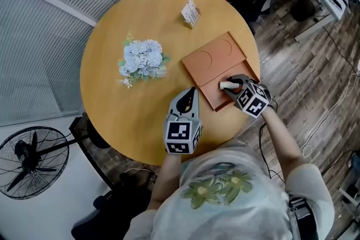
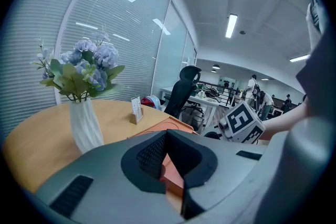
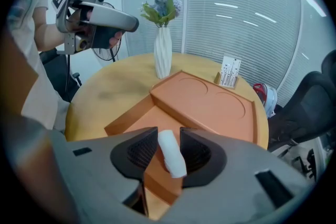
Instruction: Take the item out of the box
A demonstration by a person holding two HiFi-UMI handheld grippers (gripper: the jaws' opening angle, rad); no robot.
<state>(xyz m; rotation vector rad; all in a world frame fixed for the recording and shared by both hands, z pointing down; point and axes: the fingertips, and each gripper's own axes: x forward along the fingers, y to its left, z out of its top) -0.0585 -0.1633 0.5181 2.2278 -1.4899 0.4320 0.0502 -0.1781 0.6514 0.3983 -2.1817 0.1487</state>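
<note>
Two fingers [image 3: 140, 150] of the right gripper [image 3: 168, 135] clamped on one white roll [image 3: 173, 157], its long axis lying along them, near end slanting right; just beneath, the open tray of the orange box [image 3: 210, 102]; off to their left, the farther left gripper [image 2: 167, 134], fingers closed on nothing.

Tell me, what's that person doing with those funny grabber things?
A person stands at a round table with a grabber in each hand. The right gripper is pinching a small white roll just over the open orange box. The left gripper sits at the box's near edge, with that edge showing between its jaws. I can't tell whether it is squeezing it.
</note>
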